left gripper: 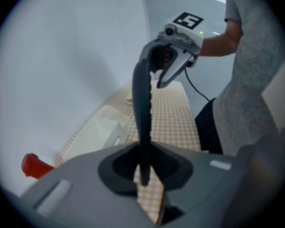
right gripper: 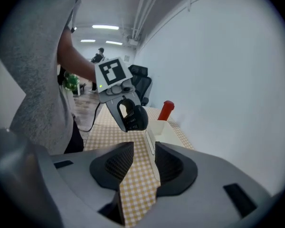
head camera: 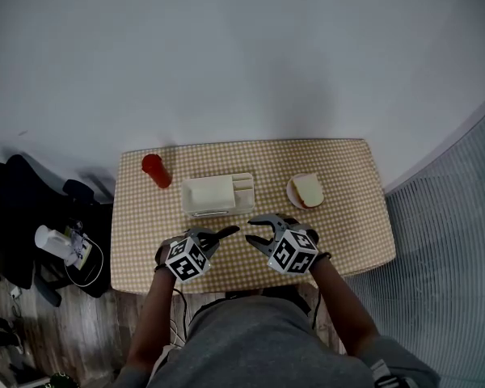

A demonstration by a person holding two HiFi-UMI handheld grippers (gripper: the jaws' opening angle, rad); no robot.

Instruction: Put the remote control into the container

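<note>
Holding the remote control point(left gripper: 141, 106) by its near end in my left gripper point(head camera: 212, 239), jaws pinched narrow on it, so it pokes out toward my right gripper point(head camera: 259, 233). That one's jaws stand apart with nothing between them, close to the remote's far tip but not pressing on it as far as I can see. Both hang over the near edge of the table point(head camera: 347, 217). I'd say the pick-up is done and the carry is the step in hand. The white container point(head camera: 218, 194) sits just beyond, mid-table, with a red cup point(head camera: 155, 170) to its left. Next I reckon the remote has to go forward over the wide compartment, tip down, and only then get released.
</note>
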